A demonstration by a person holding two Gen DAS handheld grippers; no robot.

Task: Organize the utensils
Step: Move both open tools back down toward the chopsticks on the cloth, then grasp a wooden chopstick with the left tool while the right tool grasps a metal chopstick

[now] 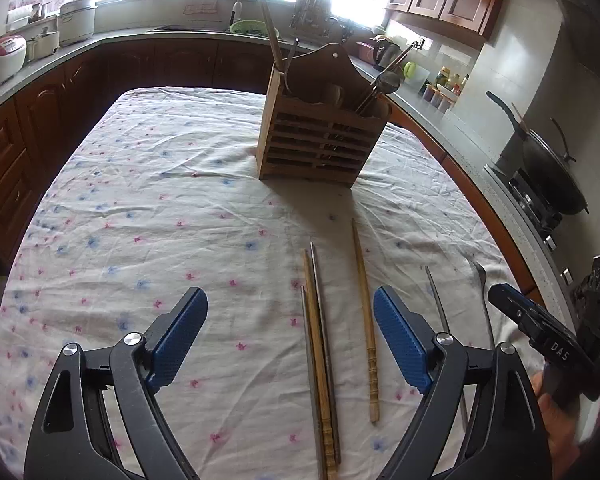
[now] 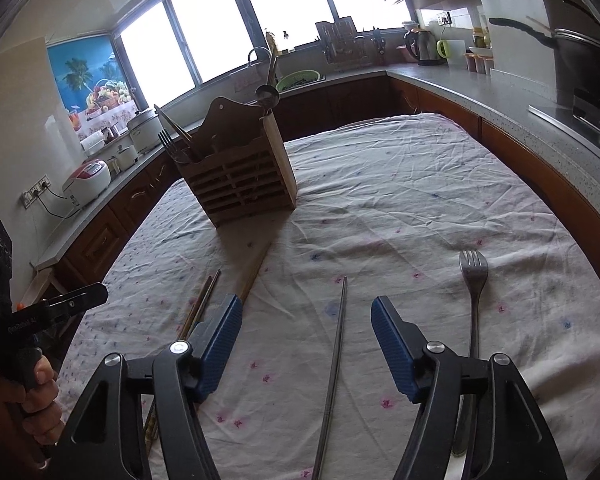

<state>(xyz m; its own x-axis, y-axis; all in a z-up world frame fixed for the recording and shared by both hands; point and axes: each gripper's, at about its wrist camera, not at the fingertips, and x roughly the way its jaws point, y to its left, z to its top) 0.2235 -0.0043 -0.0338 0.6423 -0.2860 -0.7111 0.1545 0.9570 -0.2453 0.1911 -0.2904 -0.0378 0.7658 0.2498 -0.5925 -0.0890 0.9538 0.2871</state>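
A slatted wooden utensil holder [image 1: 320, 136] [image 2: 236, 176] stands on the floral tablecloth [image 1: 160, 208] with a ladle, a fork and chopsticks in it. My left gripper [image 1: 290, 292] hangs open above a bundle of chopsticks [image 1: 316, 340] and a single wooden chopstick [image 1: 364, 312], which lie between its blue pads untouched. My right gripper [image 2: 307, 300] is open too, with a metal chopstick [image 2: 336, 360] lying on the cloth between its fingers, clear of both pads. To the right of it lies a metal fork [image 2: 474, 280]. The wooden chopsticks [image 2: 204, 308] show left of the right gripper.
Dark kitchen counters wrap around the table. A rice cooker [image 1: 2, 56] sits left, a kettle [image 2: 420, 46] at the back, a black wok [image 1: 552, 164] on the stove at right. A hand [image 2: 40, 400] holds the other gripper at the left edge.
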